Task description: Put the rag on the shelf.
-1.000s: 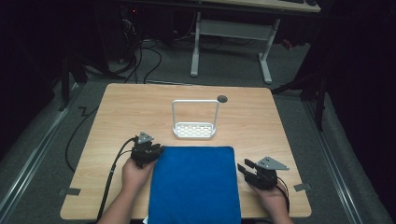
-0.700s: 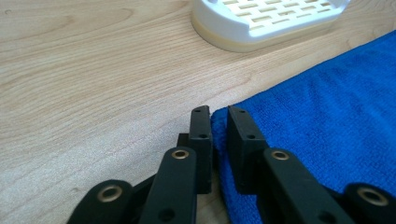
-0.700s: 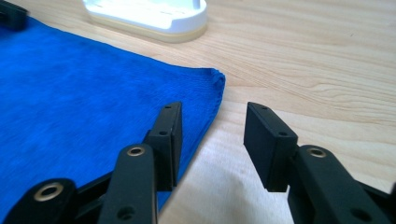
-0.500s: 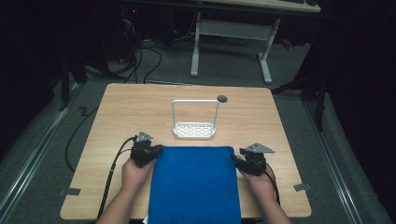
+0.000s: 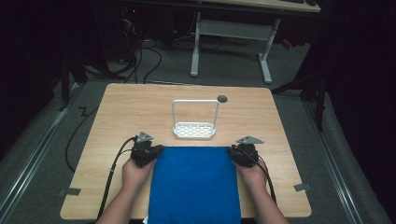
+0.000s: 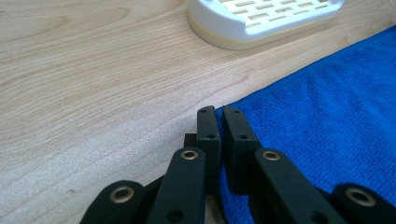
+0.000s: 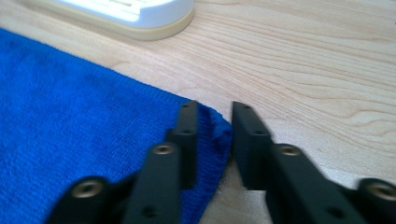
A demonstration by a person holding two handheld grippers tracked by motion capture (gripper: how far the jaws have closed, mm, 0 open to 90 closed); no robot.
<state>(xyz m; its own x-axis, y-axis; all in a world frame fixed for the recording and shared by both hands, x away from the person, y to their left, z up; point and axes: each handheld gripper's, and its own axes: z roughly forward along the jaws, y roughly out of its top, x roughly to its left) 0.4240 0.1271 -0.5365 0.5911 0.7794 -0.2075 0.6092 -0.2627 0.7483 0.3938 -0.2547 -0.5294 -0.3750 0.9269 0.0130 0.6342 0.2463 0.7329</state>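
Observation:
A blue towel [image 5: 194, 186] lies flat on the near half of the wooden table [image 5: 135, 112]. My left gripper [image 5: 158, 150] is at its far left corner. In the left gripper view the jaws have just been closing, and the left gripper [image 6: 219, 112] is shut on the towel's [image 6: 327, 116] edge. My right gripper [image 5: 232, 152] is at the far right corner. In the right gripper view the right gripper [image 7: 215, 109] has also just been closing. Its jaws still stand apart, with the puckered corner of the towel [image 7: 70, 116] between them.
A white slotted rack [image 5: 194, 130] with a tall wire loop stands just beyond the towel, also seen as the rack [image 6: 261, 23] and the rack [image 7: 140, 18]. A dark round hole [image 5: 222, 98] is behind it. Grey tape marks [image 5: 70, 191] sit near the table's front corners.
My right gripper has moved in from the table's right side to the towel's far right corner. The left hand has stayed at the far left corner.

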